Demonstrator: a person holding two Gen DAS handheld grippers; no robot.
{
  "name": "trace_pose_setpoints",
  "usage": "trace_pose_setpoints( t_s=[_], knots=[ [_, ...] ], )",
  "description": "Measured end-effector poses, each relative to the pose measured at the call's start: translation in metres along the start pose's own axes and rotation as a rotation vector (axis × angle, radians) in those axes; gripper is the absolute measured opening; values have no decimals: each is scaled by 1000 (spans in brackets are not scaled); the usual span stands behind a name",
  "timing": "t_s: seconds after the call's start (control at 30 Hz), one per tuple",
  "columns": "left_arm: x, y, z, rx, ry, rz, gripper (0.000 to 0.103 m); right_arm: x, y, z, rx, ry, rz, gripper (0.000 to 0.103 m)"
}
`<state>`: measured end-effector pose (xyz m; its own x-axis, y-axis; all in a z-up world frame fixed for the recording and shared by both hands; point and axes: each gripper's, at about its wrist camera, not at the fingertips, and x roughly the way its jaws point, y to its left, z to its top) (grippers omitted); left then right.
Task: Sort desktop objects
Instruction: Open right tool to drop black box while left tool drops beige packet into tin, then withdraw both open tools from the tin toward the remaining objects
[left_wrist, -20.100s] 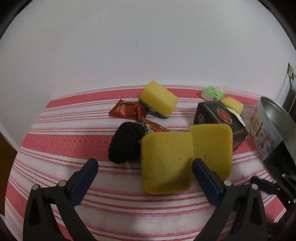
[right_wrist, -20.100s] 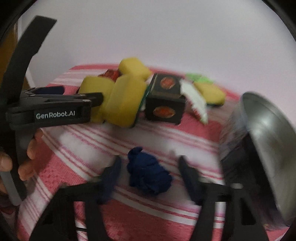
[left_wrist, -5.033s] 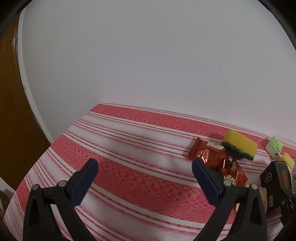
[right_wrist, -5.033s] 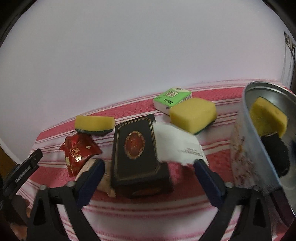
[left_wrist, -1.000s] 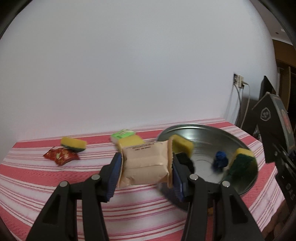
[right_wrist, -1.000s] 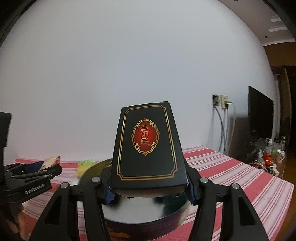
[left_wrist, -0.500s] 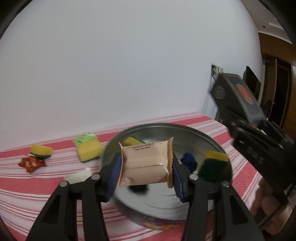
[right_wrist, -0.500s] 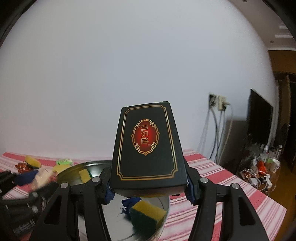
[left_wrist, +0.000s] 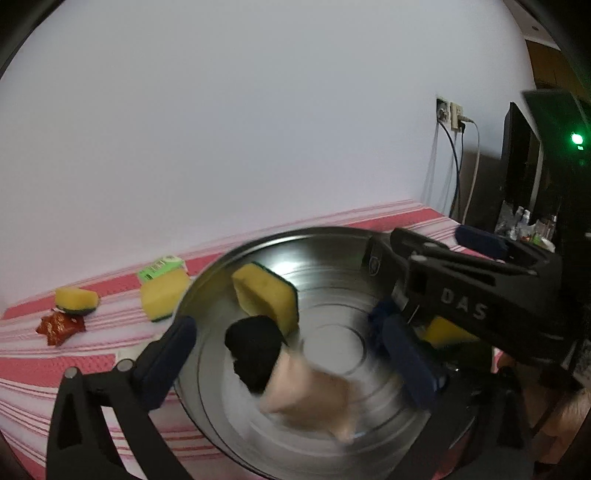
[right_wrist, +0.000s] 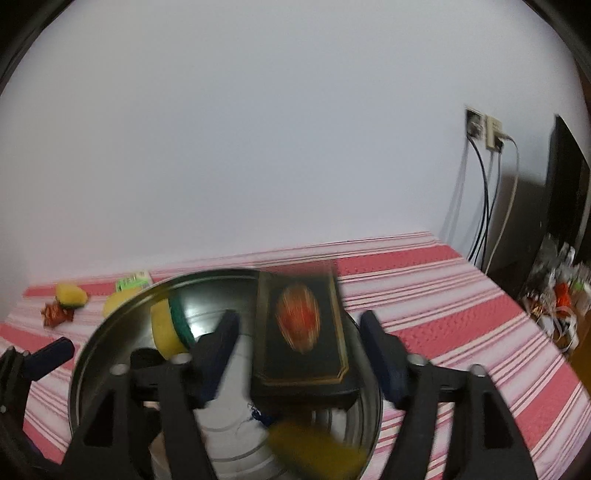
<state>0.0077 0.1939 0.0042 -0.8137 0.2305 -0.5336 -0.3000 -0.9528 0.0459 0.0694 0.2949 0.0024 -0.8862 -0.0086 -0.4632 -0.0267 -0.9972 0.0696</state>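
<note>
My left gripper (left_wrist: 288, 358) hangs over the round metal tin (left_wrist: 314, 232), its jaws opening wide. The beige snack packet (left_wrist: 310, 395) is free of the pads and blurs as it drops into the tin beside a black sock (left_wrist: 255, 350) and a yellow sponge (left_wrist: 266, 295). My right gripper (right_wrist: 301, 358) is also above the tin (right_wrist: 110, 321), jaws opening. The black box with a red emblem (right_wrist: 303, 332) sits blurred between them, with a gap on each side. The right gripper (left_wrist: 461, 288) shows at the right of the left wrist view.
On the red striped cloth (left_wrist: 44, 369) left of the tin lie two yellow sponges (left_wrist: 162, 295) (left_wrist: 75, 300), a green pack (left_wrist: 160, 266) and a red wrapper (left_wrist: 59, 326). Inside the tin are a blue item (left_wrist: 376, 317) and another sponge (right_wrist: 317, 450). Cables (right_wrist: 484, 206) hang at the right wall.
Both grippers moved in over the tin and their jaws spread. The beige packet left the left pads and the black box left the right pads; both are dropping.
</note>
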Motion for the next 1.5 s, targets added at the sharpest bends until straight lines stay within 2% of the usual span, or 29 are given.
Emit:
trace_pose_setpoints(
  t_s=[0.13, 0.3, 0.37, 0.4, 0.43, 0.73, 0.83, 0.9, 1.0, 1.27, 1.5],
  knots=[
    [-1, -10, -3, 53, -7, 12, 102, -10, -9, -5, 69, -51, 14, 78],
    [-14, -3, -1, 61, -55, 12, 102, -29, -13, -10, 140, -108, 4, 78],
    [-18, 0, -1, 53, -67, 19, 102, -39, -10, -13, 162, -143, 1, 80],
    [-21, 4, -2, 45, -70, 27, 102, -44, -8, -13, 169, -156, 2, 86],
    [-23, 7, -2, 39, -72, 34, 102, -48, -5, -14, 173, -172, 0, 87],
    [-42, 46, -9, -23, -87, 99, 102, -78, 29, -18, 191, -270, 11, 90],
    [-48, 67, -16, -24, -118, 164, 102, -87, 42, -24, 210, -318, 31, 90],
    [-49, 79, -21, -12, -134, 215, 102, -91, 52, -28, 213, -343, 46, 94],
    [-48, 103, -28, -19, -127, 268, 102, -94, 72, -35, 208, -383, 67, 95],
    [-45, 168, -46, -71, -118, 359, 102, -84, 122, -48, 192, -385, 118, 95],
    [-38, 199, -57, -66, -97, 413, 102, -74, 163, -53, 141, -351, 157, 95]
  ],
)
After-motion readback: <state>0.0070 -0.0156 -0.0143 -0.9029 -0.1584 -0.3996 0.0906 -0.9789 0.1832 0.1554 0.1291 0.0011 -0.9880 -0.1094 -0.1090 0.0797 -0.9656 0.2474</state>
